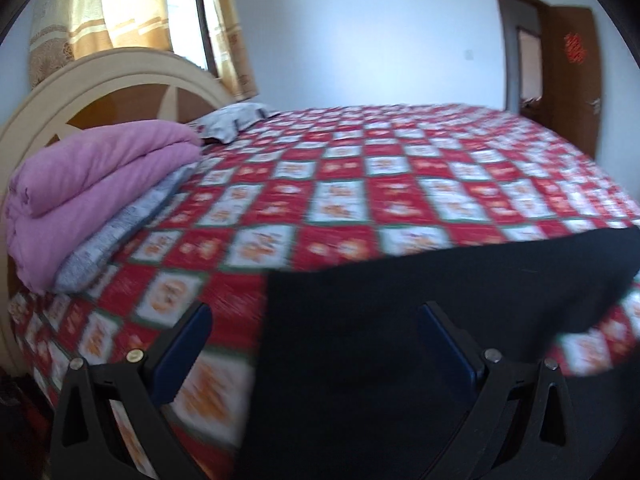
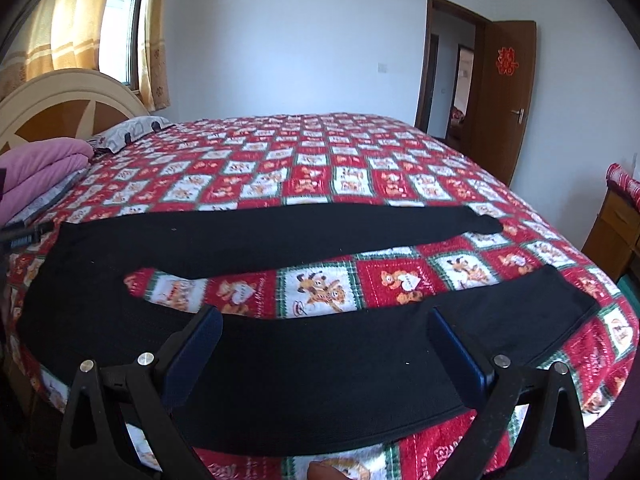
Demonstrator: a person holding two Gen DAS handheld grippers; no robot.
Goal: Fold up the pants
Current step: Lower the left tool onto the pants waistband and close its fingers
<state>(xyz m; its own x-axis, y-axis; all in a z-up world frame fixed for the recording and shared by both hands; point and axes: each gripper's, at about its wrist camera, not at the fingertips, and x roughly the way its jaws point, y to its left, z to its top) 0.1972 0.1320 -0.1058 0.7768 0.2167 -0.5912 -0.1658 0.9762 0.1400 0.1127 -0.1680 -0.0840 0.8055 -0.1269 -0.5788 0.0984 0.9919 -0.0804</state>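
Note:
Black pants lie flat on the red and white checked bedspread, waist at the left and both legs spread apart toward the right. My right gripper hangs open above the near leg, nothing between its fingers. The far leg stretches across the middle of the bed. In the blurred left wrist view the pants fill the lower right. My left gripper is open over their left edge, its right finger above the black cloth and its left finger above the bedspread.
A folded pink blanket on a grey one and a grey pillow sit by the round headboard at the left. A wooden cabinet stands off the bed's right side. An open brown door is behind.

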